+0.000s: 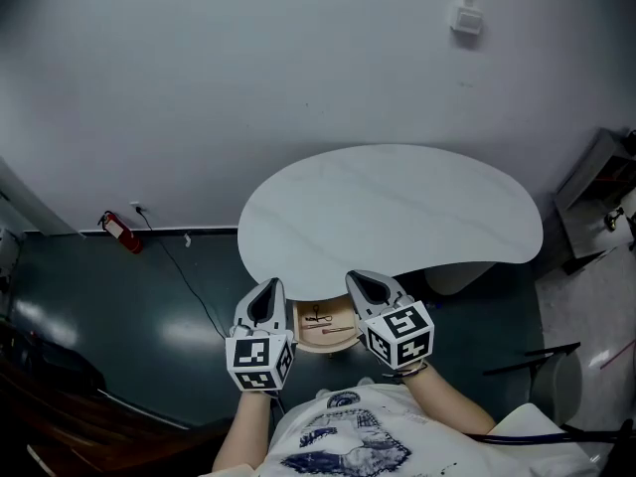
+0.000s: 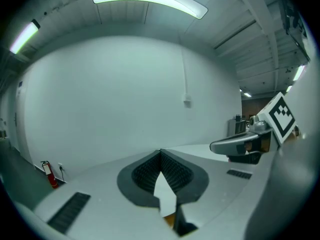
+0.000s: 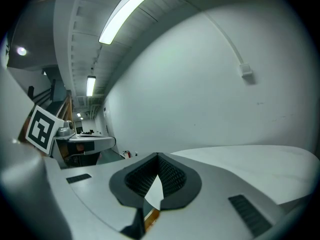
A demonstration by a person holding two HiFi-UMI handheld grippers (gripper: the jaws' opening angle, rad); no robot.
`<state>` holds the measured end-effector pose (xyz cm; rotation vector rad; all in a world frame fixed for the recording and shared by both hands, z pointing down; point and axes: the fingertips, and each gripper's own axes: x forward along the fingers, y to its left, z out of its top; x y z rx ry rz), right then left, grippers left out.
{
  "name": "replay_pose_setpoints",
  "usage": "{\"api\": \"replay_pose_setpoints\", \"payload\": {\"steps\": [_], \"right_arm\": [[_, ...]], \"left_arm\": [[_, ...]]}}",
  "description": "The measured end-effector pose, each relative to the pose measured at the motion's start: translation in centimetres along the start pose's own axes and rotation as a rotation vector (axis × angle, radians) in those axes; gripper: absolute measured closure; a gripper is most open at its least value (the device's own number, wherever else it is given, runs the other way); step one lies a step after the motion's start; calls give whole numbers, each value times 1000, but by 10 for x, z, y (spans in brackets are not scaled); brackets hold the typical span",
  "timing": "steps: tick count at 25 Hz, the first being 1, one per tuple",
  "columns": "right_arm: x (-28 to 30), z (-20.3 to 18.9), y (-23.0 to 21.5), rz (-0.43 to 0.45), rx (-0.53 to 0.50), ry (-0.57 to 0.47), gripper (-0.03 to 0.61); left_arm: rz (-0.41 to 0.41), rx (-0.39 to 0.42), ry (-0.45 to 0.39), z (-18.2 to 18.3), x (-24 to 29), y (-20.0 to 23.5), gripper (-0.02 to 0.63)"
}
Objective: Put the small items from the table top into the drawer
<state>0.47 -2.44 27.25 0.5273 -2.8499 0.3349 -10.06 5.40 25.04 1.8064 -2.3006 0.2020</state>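
In the head view a white kidney-shaped table point(image 1: 388, 212) stands against the wall with nothing on its top. Under its near edge a small wooden drawer point(image 1: 325, 327) is pulled out, with a few thin small items lying inside. My left gripper point(image 1: 270, 288) hangs just left of the drawer and my right gripper point(image 1: 364, 280) just right of it, both raised near the table's edge. Each is shut with nothing between the jaws. In the left gripper view the jaws point(image 2: 161, 153) meet at the tip, and the right gripper point(image 2: 235, 145) shows at the side. The right gripper view shows its jaws point(image 3: 158, 156) closed over the tabletop point(image 3: 250, 159).
A red fire extinguisher point(image 1: 119, 232) stands by the wall at the left, with a cable running across the dark floor. A grey cabinet point(image 1: 596, 197) and chair parts sit at the right. A white box point(image 1: 466, 20) is mounted on the wall above the table.
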Motion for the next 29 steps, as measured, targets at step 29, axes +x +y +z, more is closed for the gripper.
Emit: {"api": "replay_pose_setpoints", "payload": {"steps": [29], "right_arm": [[3,-7,-3,9,5,20,558]], "left_arm": [[-7,-40,32,-12,8,-4,594]]}}
